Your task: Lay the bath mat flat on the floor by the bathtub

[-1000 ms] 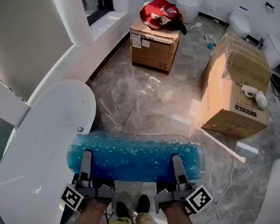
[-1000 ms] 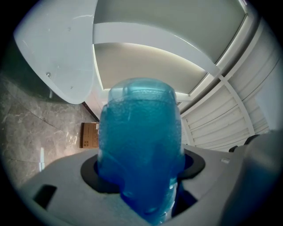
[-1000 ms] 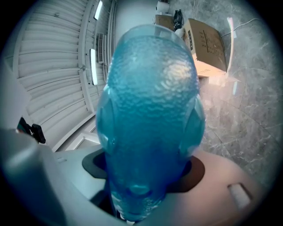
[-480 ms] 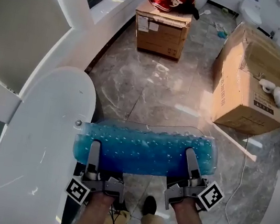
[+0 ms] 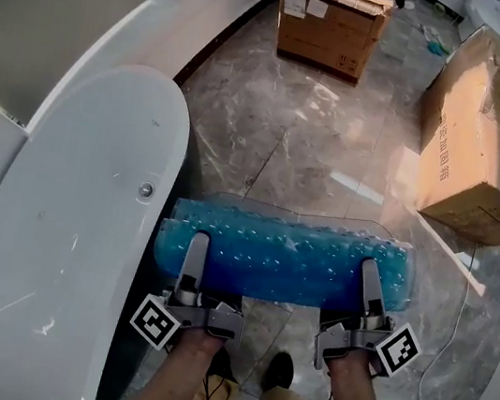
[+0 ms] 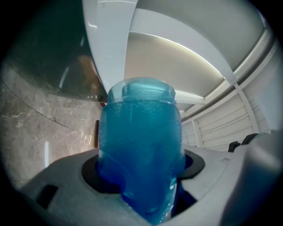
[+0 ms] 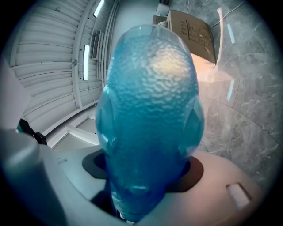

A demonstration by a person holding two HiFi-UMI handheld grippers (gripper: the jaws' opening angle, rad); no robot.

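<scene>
A translucent blue bubbled bath mat point(image 5: 283, 257), folded into a long roll, hangs crosswise above the marble floor point(image 5: 314, 158) just right of the white bathtub point(image 5: 63, 239). My left gripper point(image 5: 195, 250) is shut on the mat's left end, my right gripper point(image 5: 369, 276) on its right end. In the left gripper view the blue mat point(image 6: 140, 145) fills the space between the jaws. The right gripper view shows the same mat point(image 7: 150, 128) bulging out between the jaws. The pads themselves are hidden by the mat.
A large cardboard box point(image 5: 482, 148) lies on the floor at the right, a smaller box point(image 5: 329, 22) at the back. A white cable point(image 5: 460, 306) runs along the floor at the right. The person's legs and shoes point(image 5: 278, 375) are below the mat.
The mat and both grippers have come lower and closer to the floor beside the tub. The view has tilted down, so the boxes slid toward the top edge.
</scene>
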